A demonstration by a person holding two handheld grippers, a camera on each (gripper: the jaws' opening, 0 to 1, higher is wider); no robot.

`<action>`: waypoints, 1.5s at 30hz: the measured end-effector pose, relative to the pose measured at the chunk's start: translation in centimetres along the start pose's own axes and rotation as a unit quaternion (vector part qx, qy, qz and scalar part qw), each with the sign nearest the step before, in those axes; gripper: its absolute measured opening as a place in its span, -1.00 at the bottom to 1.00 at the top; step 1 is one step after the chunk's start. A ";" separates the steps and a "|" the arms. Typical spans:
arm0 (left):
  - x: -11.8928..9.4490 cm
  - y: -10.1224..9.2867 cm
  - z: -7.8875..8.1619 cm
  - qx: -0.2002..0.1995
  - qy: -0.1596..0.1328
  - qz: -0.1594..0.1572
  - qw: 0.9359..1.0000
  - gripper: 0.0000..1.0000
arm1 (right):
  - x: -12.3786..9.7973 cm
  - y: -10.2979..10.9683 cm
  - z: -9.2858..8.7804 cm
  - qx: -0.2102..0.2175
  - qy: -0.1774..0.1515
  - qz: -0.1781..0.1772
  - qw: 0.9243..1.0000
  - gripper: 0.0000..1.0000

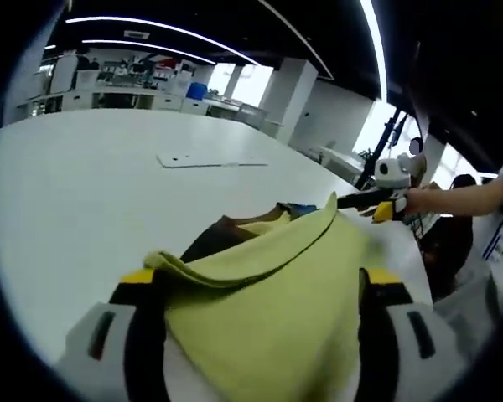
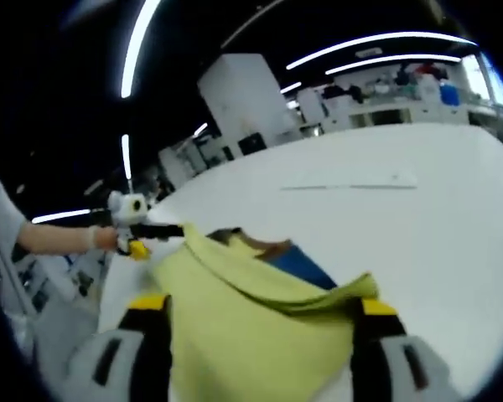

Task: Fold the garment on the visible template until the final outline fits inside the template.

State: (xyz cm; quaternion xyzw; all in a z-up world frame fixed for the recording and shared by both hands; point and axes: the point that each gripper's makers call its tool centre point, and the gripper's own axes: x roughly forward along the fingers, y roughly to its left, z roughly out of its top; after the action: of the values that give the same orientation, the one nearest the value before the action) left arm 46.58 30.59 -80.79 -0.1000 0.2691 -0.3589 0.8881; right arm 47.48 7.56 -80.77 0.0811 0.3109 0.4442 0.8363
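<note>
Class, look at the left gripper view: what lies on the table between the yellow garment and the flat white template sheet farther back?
Nothing. In the left gripper view, the white table is bare between the yellow garment and the template sheet.

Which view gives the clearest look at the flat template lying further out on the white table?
The left gripper view: the template lies closer there, its rounded outline and small holes legible on the white table. In the right gripper view the template is a thin, faint sliver beyond the yellow garment.
</note>
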 end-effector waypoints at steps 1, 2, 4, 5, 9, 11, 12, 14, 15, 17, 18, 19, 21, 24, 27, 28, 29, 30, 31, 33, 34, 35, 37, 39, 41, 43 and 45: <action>-0.1 -0.3 0.0 -0.002 -0.001 0.000 1.000 0.87 | 0.0 -0.1 0.0 0.001 0.000 -0.001 1.000 0.77; -0.1 -0.4 -0.1 -0.008 0.001 -0.001 1.000 0.87 | 0.1 -0.5 -0.1 0.004 0.001 -0.004 1.000 0.77; 0.0 0.0 -0.5 -0.011 0.001 0.004 1.000 0.87 | -0.1 -0.5 -0.1 0.004 0.002 -0.005 1.000 0.76; 0.1 0.0 -0.6 -0.014 0.003 0.003 1.000 0.87 | -0.1 -0.5 -0.2 0.005 0.005 -0.006 1.000 0.76; 0.2 0.3 -0.4 -0.020 -0.001 0.010 1.000 0.82 | 0.3 -1.1 -0.4 0.007 0.007 -0.010 1.000 0.74; 0.3 0.6 -0.1 -0.028 -0.007 0.012 1.000 0.81 | 0.4 -1.4 -0.2 0.010 0.003 -0.014 1.000 0.73; 0.3 0.7 0.0 -0.028 -0.009 0.013 0.999 0.82 | 0.4 -1.4 -0.1 0.017 -0.001 -0.015 1.000 0.72; 0.4 1.0 0.3 -0.034 -0.013 0.011 0.999 0.83 | 0.5 -1.9 0.6 0.038 -0.014 -0.015 0.999 0.73; 0.5 0.9 0.3 -0.033 -0.014 0.013 0.999 0.82 | 0.6 -2.2 0.7 0.038 -0.014 -0.016 0.999 0.72; 0.5 1.0 0.4 -0.035 -0.017 0.016 0.999 0.82 | 0.7 -2.2 0.6 0.037 -0.016 -0.022 0.999 0.71; 0.5 1.1 0.5 -0.038 -0.019 0.016 0.999 0.82 | 0.7 -2.1 0.6 0.037 -0.018 -0.023 0.999 0.71; 0.5 1.1 0.5 -0.039 -0.021 0.018 0.999 0.82 | 0.7 -2.1 0.7 0.040 -0.020 -0.023 0.999 0.70; 0.6 1.2 0.5 -0.039 -0.021 0.018 0.999 0.81 | 0.7 -2.2 0.7 0.042 -0.020 -0.024 0.999 0.69; 0.6 1.2 0.5 -0.040 -0.021 0.018 0.999 0.81 | 0.7 -2.0 0.6 0.038 -0.018 -0.025 0.999 0.67; 0.5 1.3 0.4 -0.037 -0.020 0.018 0.999 0.82 | 0.7 -1.8 0.6 0.039 -0.019 -0.025 0.999 0.69; 0.5 1.3 0.4 -0.037 -0.020 0.018 0.999 0.82 | 0.7 -1.7 0.6 0.039 -0.020 -0.025 0.999 0.70; 0.4 1.3 0.4 -0.039 -0.021 0.018 0.999 0.83 | 0.6 -1.6 0.6 0.039 -0.021 -0.026 0.999 0.70; 0.3 1.2 0.4 -0.039 -0.021 0.019 0.999 0.83 | 0.5 -1.4 0.8 0.032 -0.026 -0.025 0.999 0.70; 0.2 1.1 0.3 -0.039 -0.021 0.019 0.999 0.83 | 0.4 -1.3 0.9 0.031 -0.028 -0.025 0.999 0.69; -0.1 0.9 0.3 -0.036 -0.021 0.018 0.999 0.82 | -0.1 -0.6 1.0 0.035 -0.034 -0.022 0.999 0.69; -0.3 0.9 0.3 -0.035 -0.021 0.018 0.999 0.82 | -0.3 -0.2 1.0 0.034 -0.036 -0.022 0.999 0.69; -0.5 0.8 0.3 -0.037 -0.023 0.018 0.999 0.83 | -0.5 -0.1 1.0 0.032 -0.038 -0.023 0.999 0.68; -0.7 0.5 0.5 -0.036 -0.024 0.019 0.999 0.82 | -0.6 -0.2 1.0 0.032 -0.039 -0.024 0.998 0.66; -1.2 0.1 0.5 -0.034 -0.024 0.018 0.999 0.81 | -1.1 0.0 0.8 0.033 -0.042 -0.026 0.998 0.65; -1.7 0.1 0.3 -0.033 -0.023 0.015 0.999 0.82 | -1.6 -0.2 0.5 0.033 -0.042 -0.028 0.998 0.65; -2.4 0.4 -0.1 -0.025 -0.019 0.022 0.999 0.82 | -2.2 0.0 0.1 0.032 -0.041 -0.031 0.998 0.64; -3.2 0.3 -0.4 -0.025 -0.017 0.023 0.999 0.81 | -2.8 0.0 -0.5 0.032 -0.038 -0.033 0.998 0.64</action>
State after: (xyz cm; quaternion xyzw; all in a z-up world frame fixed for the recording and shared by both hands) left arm 44.65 33.03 -79.99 -0.1223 0.2647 -0.3295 0.8980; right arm 46.03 5.29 -79.89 0.1142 0.2958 0.4024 0.8588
